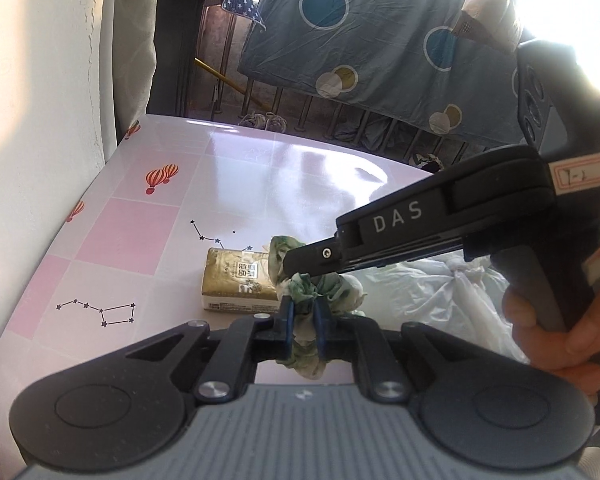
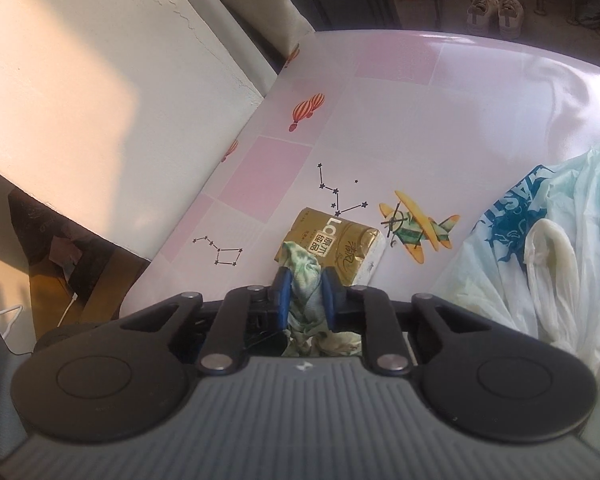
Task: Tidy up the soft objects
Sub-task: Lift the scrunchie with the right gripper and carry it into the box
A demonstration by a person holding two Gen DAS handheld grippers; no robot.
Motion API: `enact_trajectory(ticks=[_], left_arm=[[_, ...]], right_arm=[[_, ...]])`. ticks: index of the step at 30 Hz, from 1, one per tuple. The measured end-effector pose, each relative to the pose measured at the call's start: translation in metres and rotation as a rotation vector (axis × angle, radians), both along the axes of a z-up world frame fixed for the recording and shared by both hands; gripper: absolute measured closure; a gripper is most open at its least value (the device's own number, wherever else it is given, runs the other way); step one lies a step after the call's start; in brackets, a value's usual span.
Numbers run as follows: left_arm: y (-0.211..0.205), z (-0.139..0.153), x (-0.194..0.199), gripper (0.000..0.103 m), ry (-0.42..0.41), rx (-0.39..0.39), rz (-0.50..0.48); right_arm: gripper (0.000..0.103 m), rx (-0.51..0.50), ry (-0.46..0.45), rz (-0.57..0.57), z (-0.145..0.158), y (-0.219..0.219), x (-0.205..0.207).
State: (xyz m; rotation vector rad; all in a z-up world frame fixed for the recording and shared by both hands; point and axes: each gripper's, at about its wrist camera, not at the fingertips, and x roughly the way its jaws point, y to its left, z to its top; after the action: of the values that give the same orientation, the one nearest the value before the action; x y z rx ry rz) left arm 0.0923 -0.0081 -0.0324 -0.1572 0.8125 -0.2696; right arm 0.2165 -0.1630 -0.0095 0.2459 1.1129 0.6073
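We've got both grippers clamped on the same green cloth (image 1: pixel 320 288) at lower centre: left gripper (image 1: pixel 303 320) pinching one bunch, right gripper (image 2: pixel 306 292) another, just beside the tissue pack (image 1: pixel 238 280). Looks like the start of a fold, so next we'd probably pull the ends apart to flatten it.

- The left wrist view is taken from just behind the left gripper (image 1: pixel 304 322), angled down across the surface (image 1: pixel 148 240) toward a railing and hung bedding.
- The right wrist view is taken from just behind the right gripper (image 2: pixel 305 294), tilted down toward the wall-side edge.
- Both views are close; the gold tissue pack (image 1: pixel 238 284), green cloth (image 1: pixel 316 288) and star prints are shared.
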Motion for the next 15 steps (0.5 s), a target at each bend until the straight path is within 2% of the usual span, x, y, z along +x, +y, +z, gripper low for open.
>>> enact_trajectory(ticks=[7,11,15], left_arm=[[-0.018,0.040,-0.028,0.087,-0.111,-0.020,-0.060],[-0.039,0.058,-0.042,0.072,-0.162,-0.029,-0.110],[-0.067,0.064,-0.052,0.054,-0.174,-0.026,-0.176]], right_arm=[[0.090,0.085,-0.078,-0.072,0.047,-0.038,-0.036],[0.090,0.124,-0.119,-0.127,0.070,-0.072,-0.062],[0.090,0.143,-0.163,-0.205,0.086,-0.117,-0.097]])
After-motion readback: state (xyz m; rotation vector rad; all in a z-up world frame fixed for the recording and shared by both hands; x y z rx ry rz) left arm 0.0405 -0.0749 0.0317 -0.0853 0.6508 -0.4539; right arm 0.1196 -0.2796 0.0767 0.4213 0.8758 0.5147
